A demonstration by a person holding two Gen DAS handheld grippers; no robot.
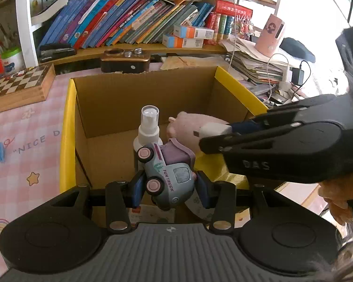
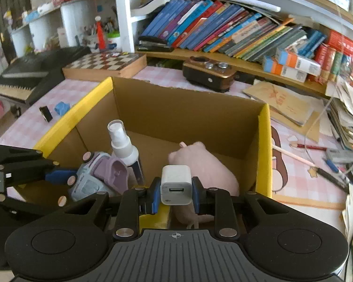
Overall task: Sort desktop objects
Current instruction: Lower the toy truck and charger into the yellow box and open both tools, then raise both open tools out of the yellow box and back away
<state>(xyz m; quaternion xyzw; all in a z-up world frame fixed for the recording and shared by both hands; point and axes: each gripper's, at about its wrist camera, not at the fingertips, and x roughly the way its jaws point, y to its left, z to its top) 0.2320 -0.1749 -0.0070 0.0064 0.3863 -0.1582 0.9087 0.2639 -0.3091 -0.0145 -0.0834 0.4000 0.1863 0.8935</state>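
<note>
Box [image 2: 263, 141] floor mostly hidden; toy truck [image 1: 167, 176], charger [image 2: 176, 185] prob. gripped.

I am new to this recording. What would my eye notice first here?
First, the open brown cardboard box with yellow edges, centre. Above it, the left tool holds a pale blue toy truck, and the right tool holds a white USB charger cube.

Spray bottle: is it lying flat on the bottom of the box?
No, the spray bottle stands upright inside the cardboard box, cap up, beside the pink plush.
</note>
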